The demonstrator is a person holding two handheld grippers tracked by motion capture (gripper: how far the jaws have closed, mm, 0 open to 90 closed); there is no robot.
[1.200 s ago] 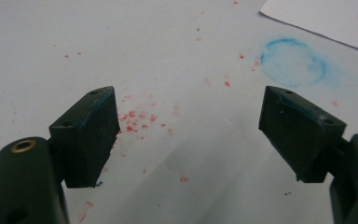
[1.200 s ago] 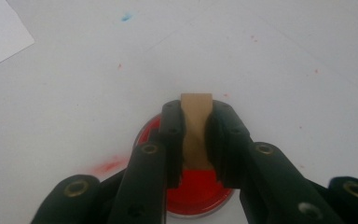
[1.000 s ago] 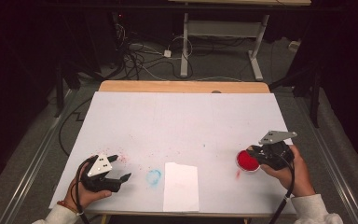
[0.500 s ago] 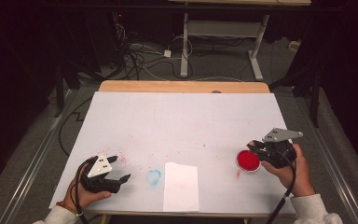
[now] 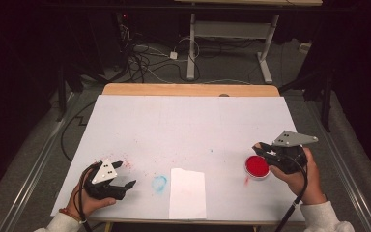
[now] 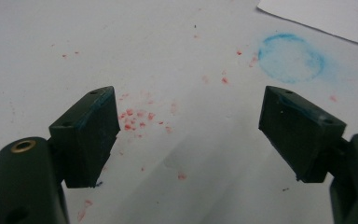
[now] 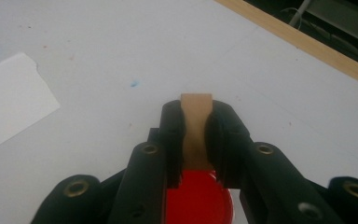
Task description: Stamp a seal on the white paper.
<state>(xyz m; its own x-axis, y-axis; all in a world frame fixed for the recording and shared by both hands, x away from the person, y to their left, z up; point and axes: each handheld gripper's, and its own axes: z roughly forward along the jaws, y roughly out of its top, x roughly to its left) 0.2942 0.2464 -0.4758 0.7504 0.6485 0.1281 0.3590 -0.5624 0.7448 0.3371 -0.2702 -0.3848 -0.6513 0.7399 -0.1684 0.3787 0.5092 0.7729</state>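
Right jaws: closed tight on a flat, tan wooden stamp block [image 7: 196, 126], which stands up between the black pads.
Right gripper [image 5: 265, 153]: held just above and at the right edge of a round red ink pad [image 5: 257, 166]; in the right gripper view the glossy red disc sits directly under the jaws.
Change, right: a second ago the gripper sat lower, against the pad; it is now slightly higher and farther up the table, grip unchanged.
Left jaws: spread wide, nothing between them; blue smears on the pad faces.
Left gripper [image 5: 123, 175]: low over the sheet at the near left, no shift since the earlier frames.
White paper slip [image 5: 187, 193]: rectangular, flat, near front edge, well apart from the ink pad.
Blue ring print [image 6: 291, 57]: smudged circle, just left of the slip.
Red specks [image 6: 137, 119]: scattered, powdery, ahead of the left jaws.
Table cover [image 5: 193, 125]: matte white sheet; wooden edge at the far side.
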